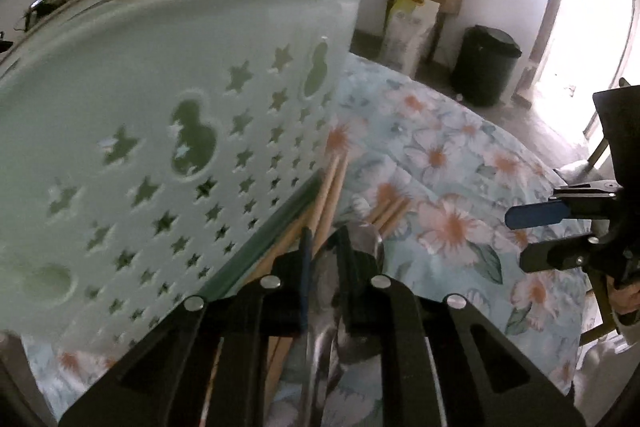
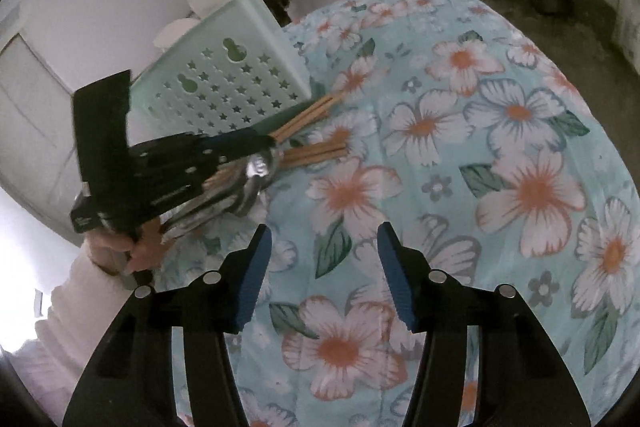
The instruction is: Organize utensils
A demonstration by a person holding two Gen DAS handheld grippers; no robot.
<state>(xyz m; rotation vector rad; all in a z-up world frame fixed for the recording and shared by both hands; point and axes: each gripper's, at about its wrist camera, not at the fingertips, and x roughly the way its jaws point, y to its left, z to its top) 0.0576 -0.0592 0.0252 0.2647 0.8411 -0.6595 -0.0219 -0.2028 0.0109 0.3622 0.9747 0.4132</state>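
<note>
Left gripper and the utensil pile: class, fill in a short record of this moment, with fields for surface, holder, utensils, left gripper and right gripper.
surface: floral tablecloth
holder: pale green utensil basket with star cut-outs, tilted, beside the pile
utensils: wooden chopsticks and metal spoons lying together on the cloth
left gripper: down at the pile, jaws nearly closed among the spoons and chopsticks; which piece it pinches is unclear
right gripper: jaws apart, nothing between them, above bare cloth
person: one hand in a white sleeve holds the left gripper
</note>
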